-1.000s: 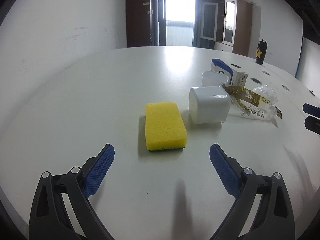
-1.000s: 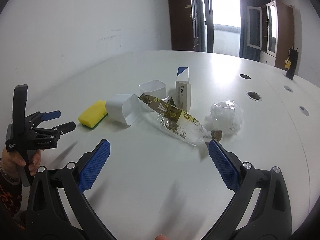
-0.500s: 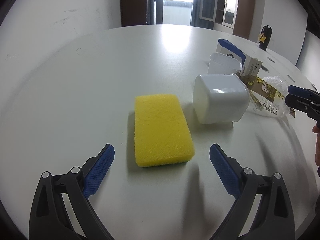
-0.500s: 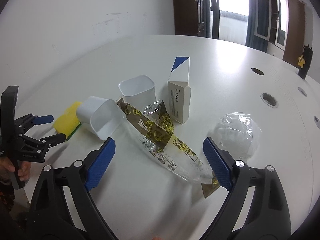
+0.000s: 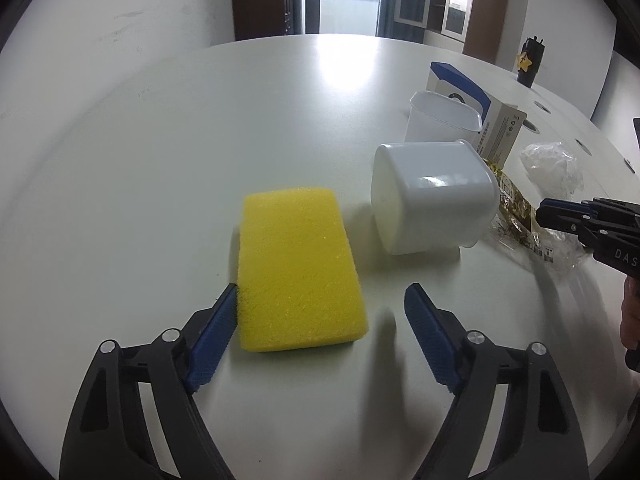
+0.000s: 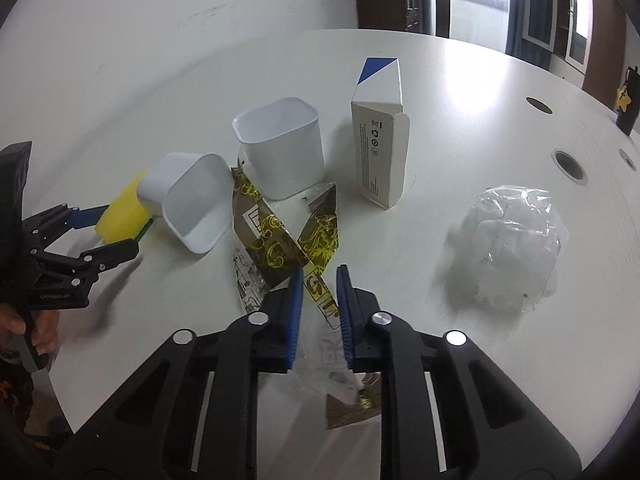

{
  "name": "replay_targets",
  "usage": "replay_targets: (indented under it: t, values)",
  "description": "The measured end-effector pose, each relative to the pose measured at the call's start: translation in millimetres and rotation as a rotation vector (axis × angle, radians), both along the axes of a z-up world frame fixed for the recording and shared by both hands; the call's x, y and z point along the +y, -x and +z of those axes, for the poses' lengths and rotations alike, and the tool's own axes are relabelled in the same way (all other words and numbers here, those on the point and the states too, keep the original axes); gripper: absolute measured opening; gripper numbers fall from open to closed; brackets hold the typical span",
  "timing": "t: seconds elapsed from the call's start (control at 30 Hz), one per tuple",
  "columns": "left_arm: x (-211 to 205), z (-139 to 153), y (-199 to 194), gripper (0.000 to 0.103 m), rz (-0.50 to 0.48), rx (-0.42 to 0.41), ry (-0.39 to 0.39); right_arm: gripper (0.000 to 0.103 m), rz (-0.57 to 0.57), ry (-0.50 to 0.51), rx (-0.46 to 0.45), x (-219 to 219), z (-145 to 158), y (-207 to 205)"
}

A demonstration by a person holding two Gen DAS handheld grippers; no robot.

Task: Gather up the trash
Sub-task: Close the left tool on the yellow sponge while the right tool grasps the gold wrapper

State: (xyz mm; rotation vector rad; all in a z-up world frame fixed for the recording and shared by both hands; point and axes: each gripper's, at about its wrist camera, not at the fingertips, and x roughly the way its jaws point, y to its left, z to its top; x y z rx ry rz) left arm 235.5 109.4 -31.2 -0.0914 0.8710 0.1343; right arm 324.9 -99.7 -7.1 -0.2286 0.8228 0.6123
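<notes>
Left wrist view, left gripper [image 5: 320, 312] spread wide around yellow rectangular foam sponge [image 5: 298, 268] on white table [image 5: 160, 160], white plastic tub [image 5: 434, 196] tipped over beside it, right wrist view, right gripper [image 6: 318, 280] nearly closed around crinkled gold-printed clear plastic wrapper [image 6: 280, 248] flat on table, crumpled clear plastic bag [image 6: 512, 248] apart to its right

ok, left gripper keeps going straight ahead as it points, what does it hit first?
The yellow sponge. It already lies between the open fingers of the left gripper, near the left fingertip. The tipped white cup sits beyond, right of that line; depth is uncertain.
</notes>
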Motion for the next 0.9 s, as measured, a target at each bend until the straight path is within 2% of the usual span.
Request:
replay_targets:
  t: [0.03, 0.07, 0.23, 0.4, 0.5, 0.67, 0.9]
  values:
    - [-1, 0, 0, 0.069, 0.001, -0.001, 0.002, 0.008, 0.002, -0.001, 0.000, 0, 0, 3]
    - [-3, 0, 0, 0.055, -0.004, -0.002, -0.001, 0.006, 0.003, -0.001, -0.003, 0, 0, 7]
    - [-12, 4, 10, 0.051, -0.036, -0.023, -0.003, 0.002, -0.005, -0.030, -0.017, -9, 6, 22]
    - [-10, 8, 28, 0.050, -0.017, -0.057, 0.019, 0.001, -0.020, -0.051, -0.026, -16, 7, 37]
    - [-9, 7, 42, 0.049, -0.011, -0.076, 0.023, 0.001, -0.041, -0.109, -0.033, -23, 5, 53]
    - [-7, 5, 71, 0.047, 0.001, -0.122, 0.082, 0.001, -0.072, -0.136, -0.095, -26, 3, 87]
    - [-18, 23, 110, 0.047, -0.017, -0.199, 0.091, 0.000, -0.103, -0.170, -0.153, -35, 21, 118]
